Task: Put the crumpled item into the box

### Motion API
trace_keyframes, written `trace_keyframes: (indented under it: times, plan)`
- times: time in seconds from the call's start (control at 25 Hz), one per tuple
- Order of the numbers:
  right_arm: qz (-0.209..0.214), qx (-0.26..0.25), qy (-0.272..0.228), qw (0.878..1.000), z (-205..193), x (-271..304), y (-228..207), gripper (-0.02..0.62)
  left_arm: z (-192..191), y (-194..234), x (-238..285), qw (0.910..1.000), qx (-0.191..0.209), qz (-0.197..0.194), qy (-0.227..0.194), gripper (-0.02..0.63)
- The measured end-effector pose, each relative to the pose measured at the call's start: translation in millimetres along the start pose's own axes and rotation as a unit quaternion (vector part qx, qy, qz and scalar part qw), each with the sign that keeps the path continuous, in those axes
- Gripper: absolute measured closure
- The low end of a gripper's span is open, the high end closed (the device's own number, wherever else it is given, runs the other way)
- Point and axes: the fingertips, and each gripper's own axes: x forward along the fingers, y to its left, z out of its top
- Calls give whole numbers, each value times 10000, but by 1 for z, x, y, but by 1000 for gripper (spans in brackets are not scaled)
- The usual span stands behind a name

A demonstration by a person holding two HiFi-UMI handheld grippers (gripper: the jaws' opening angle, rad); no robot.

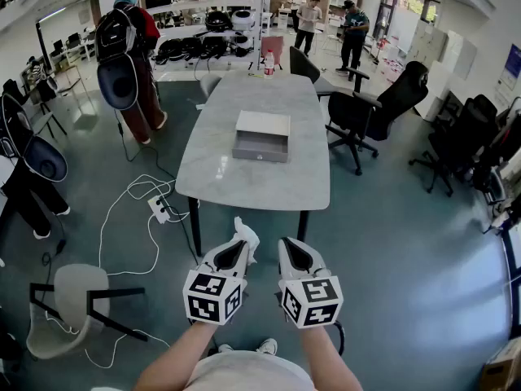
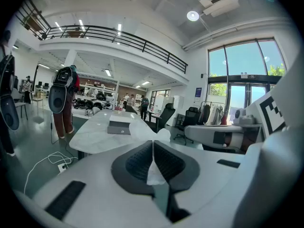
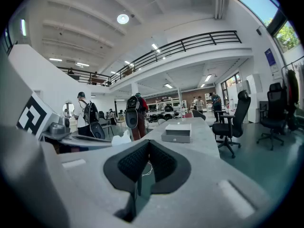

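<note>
Grippers sit side by side at the bottom centre of the head view, both pointing toward the table [image 1: 244, 182] that fills the middle of the frame. The left gripper [image 1: 237, 246] is clenched on the crumpled item [image 1: 247, 235], a wad of thin white paper. In the left gripper view the two dark ribbed pads meet with the crumpled item [image 2: 157, 136] pinched between them: part of it bulges out beyond the tips and a strip shows in the slit lower down. The left gripper [image 2: 153, 147] is over the floor, short of the table's near edge.

The right gripper [image 1: 291, 250] is just beside it, to the right. In the right gripper view the right gripper [image 3: 148, 148] has its jaws pressed together with nothing held; only floor and a thin white cable show through the slit below the tips.

The box [image 1: 262, 135] is a low grey one with a pale top, resting on the table near its centre, well apart from both grippers. It also shows left of centre in the left gripper view [image 2: 119, 127] and just right of centre in the right gripper view [image 3: 176, 132].

A power strip [image 1: 159, 208] with a looping white lead lies on the floor left of the table. A black office chair [image 1: 362, 112] stands at the table's right side. A person with a backpack [image 1: 126, 43] stands at upper left.
</note>
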Motion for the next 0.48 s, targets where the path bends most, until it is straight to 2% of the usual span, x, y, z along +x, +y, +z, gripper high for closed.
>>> trace_keyframes:
  times: [0.2,0.48]
  plan:
    - [-12,85,-1,10000,1,-6,-13,591,2,-11,7,10000,-13,20,28,589]
    - [203,99,0,9997,2,-13,-33,591,3,-25,20,9998,-42,175,20,589]
